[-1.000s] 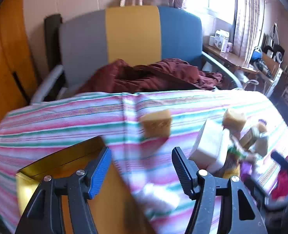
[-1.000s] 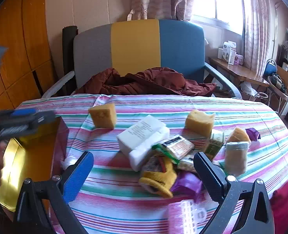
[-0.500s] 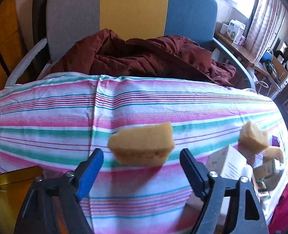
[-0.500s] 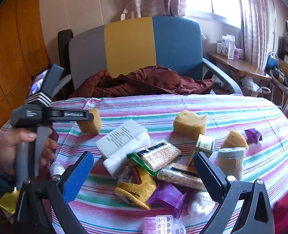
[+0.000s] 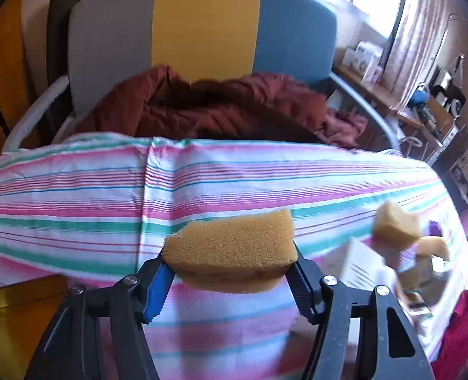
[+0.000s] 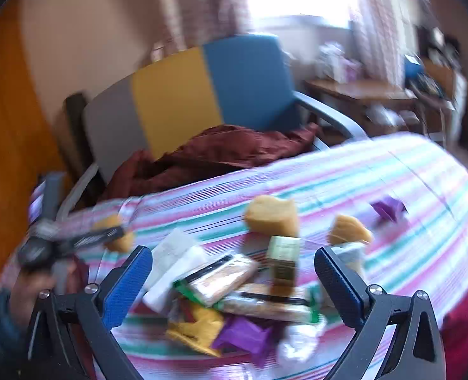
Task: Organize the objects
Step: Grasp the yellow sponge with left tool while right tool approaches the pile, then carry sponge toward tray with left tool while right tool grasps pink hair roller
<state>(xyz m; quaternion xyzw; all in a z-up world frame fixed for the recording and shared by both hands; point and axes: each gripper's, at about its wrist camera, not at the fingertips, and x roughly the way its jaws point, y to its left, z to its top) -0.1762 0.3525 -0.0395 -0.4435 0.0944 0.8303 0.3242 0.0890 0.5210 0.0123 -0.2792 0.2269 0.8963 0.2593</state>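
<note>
My left gripper point(image 5: 230, 277) is shut on a yellow-brown sponge point(image 5: 230, 250), its two fingers pressing the sponge's ends just above the striped tablecloth point(image 5: 107, 190). In the blurred right wrist view the left gripper with that sponge point(image 6: 116, 234) shows at the far left. My right gripper point(image 6: 234, 280) is open and empty, above a pile of snack packets point(image 6: 221, 280), a small green carton point(image 6: 283, 253), a white box point(image 6: 173, 259) and a purple wrapper point(image 6: 243, 337). Two more sponges point(image 6: 271, 217) point(image 6: 347, 231) lie behind the pile.
A yellow box point(image 5: 9, 313) stands at the table's left edge. A chair with a grey, yellow and blue back point(image 5: 202, 25) holds a dark red cloth point(image 5: 227, 107) behind the table. A purple paper shape point(image 6: 389, 207) lies at the right. A cluttered side table point(image 6: 360, 88) stands by the window.
My left gripper moved forward to the sponge and closed on it. My right gripper swung, tilting its view, and stayed open over the pile.
</note>
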